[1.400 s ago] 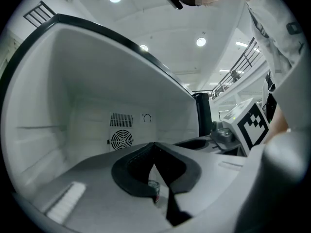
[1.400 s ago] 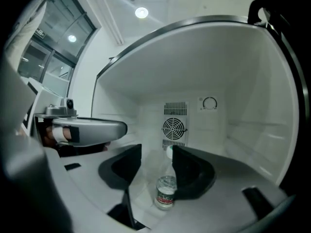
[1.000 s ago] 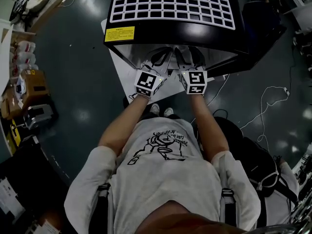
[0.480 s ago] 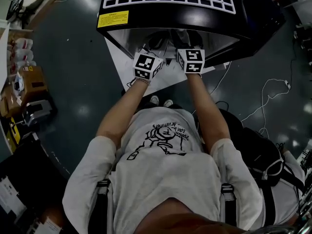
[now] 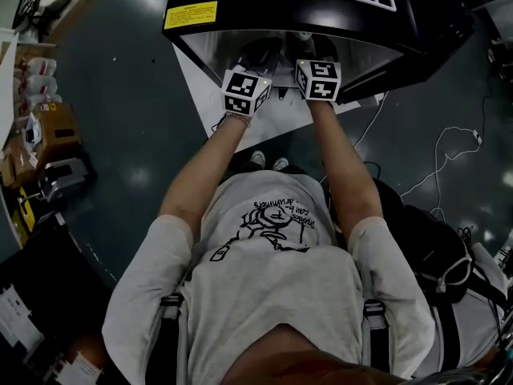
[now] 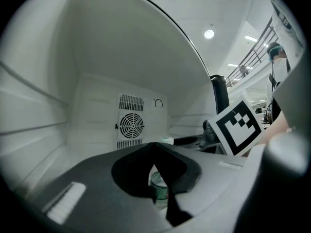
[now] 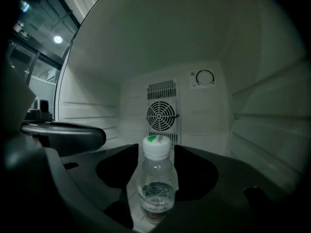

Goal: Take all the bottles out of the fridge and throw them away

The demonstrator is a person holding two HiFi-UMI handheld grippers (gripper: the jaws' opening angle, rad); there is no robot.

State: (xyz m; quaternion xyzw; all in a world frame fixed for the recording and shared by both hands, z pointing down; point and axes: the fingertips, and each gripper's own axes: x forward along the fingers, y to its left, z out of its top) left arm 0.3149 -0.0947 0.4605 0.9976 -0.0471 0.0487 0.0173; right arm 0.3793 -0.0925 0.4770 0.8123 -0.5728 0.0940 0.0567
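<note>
Both grippers have pushed deeper into the fridge [image 5: 280,18]. Left gripper [image 6: 155,147] pressed together; right gripper [image 7: 156,198] spread around upright bottle [image 7: 156,171]: centre it, close below cap.

Bottle [image 7: 156,188]: clear, glossy plastic, with a matt white plastic cap [image 7: 156,147]. Fridge [image 6: 97,67]: smooth white plastic inside with a soft sheen, black and glossy outside. Right tongs [image 7: 154,200]: dark matt plastic. Floor [image 5: 136,143]: dark, smooth, shiny enough to mirror lamps. Shirt [image 5: 276,287]: matt grey cloth with a black print. Box [image 5: 54,131]: dull brown cardboard.
</note>
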